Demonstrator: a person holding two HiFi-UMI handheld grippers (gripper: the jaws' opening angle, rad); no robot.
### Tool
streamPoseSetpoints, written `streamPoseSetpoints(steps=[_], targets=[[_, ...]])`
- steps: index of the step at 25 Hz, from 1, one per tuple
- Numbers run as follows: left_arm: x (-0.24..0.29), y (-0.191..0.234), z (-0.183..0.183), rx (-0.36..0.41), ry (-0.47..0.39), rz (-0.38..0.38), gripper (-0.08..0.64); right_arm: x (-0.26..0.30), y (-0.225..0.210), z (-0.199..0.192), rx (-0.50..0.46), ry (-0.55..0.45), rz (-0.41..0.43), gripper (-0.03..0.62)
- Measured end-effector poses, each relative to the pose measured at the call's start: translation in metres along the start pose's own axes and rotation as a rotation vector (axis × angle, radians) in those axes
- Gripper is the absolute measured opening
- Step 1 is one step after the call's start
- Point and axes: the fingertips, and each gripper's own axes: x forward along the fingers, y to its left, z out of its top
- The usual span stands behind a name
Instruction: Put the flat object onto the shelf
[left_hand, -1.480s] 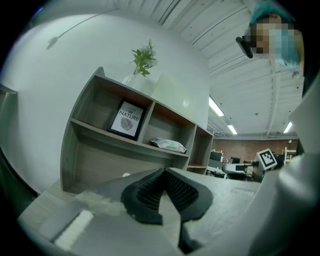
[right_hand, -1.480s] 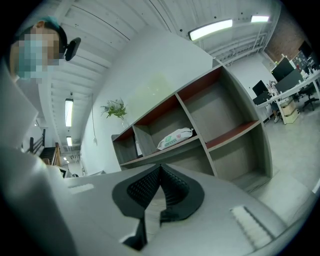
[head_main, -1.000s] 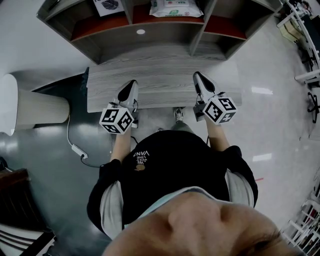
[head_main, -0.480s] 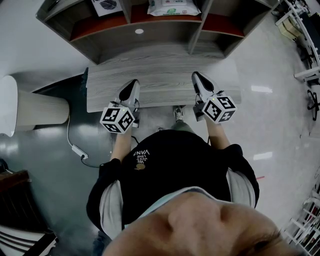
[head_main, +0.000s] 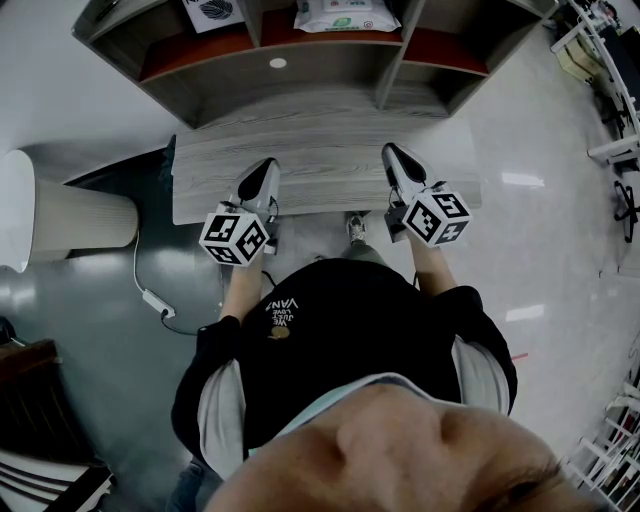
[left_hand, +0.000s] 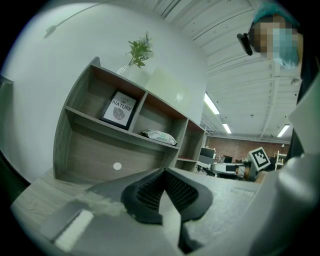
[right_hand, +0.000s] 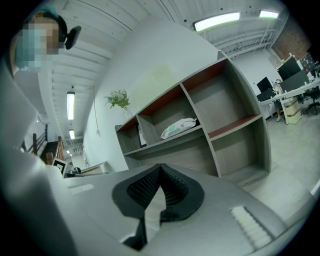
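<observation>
i hold left claw (head_main: 268, 165) and right claw (head_main: 389, 152) closed and empty over the tabletop (head_main: 320, 140); the flat pack (head_main: 346, 15) lies on the shelf (head_main: 200, 52) ahead of both, so i judge placement complete and next only withdraw.

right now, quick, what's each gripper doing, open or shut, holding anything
grey left gripper: closed, holding nothing.
grey right gripper: closed, holding nothing.

Right gripper (right_hand: 159, 169), jaws together and empty, before wooden shelf (right_hand: 192, 149) with white packet (right_hand: 178, 127)
</observation>
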Motion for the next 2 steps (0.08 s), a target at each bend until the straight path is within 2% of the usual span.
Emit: streamPoseSetpoints(steps=[2], targets=[[0.0003, 0.0001, -0.0003, -0.002, -0.002, 0.001, 0.002, 0.0, -0.0009, -0.0008, 0.004, -0.001, 0.0, 0.0]])
